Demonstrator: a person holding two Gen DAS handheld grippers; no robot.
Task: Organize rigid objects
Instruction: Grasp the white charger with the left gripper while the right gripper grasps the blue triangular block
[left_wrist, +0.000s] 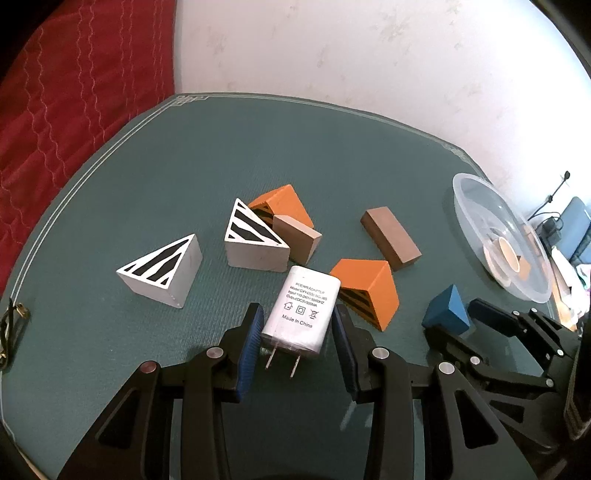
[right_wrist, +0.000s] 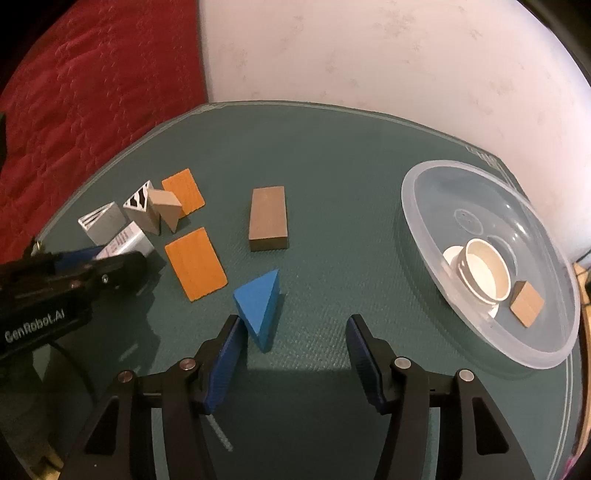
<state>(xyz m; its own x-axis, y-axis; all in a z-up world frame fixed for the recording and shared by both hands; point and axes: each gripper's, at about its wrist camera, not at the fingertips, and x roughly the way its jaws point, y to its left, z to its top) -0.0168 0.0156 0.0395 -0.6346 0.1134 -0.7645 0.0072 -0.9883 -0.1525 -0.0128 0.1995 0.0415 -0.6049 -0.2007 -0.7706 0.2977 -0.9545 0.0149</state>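
Left hand-held gripper (left_wrist: 298, 328): jaws spread around the white power adapter (left_wrist: 301, 311), which lies flat on the green worktop (left_wrist: 184, 155) with prongs pointing back toward the camera. Left pad looks touching or just beside the adapter's edge; a narrow gap is seen at the right pad. Not clamped.

Right hand-held gripper (right_wrist: 293, 332): jaws wide apart, low over the worktop. The blue triangular block (right_wrist: 260, 304) sits between the fingertips, just beside the left pad, well apart from the right one.

Rest of the layout, as seen from the left wrist:
- Two white striped wedges (left_wrist: 162, 271) (left_wrist: 255, 242) left of and behind the adapter.
- Orange wedge (left_wrist: 282, 205) at the back, with a tan block (left_wrist: 297, 238) leaning against the second white wedge.
- Second orange wedge (left_wrist: 369, 290) just right of the adapter, touching or nearly so.
- Brown rectangular block (left_wrist: 391, 238) lying alone, further right.

Clear plastic bowl (right_wrist: 436, 206) at the right edge of the worktop; a white cup-like ring (right_wrist: 484, 273) and a small tan cube (right_wrist: 526, 304) are held in it.

Red quilted fabric (left_wrist: 74, 92) is seen beyond the worktop at left.
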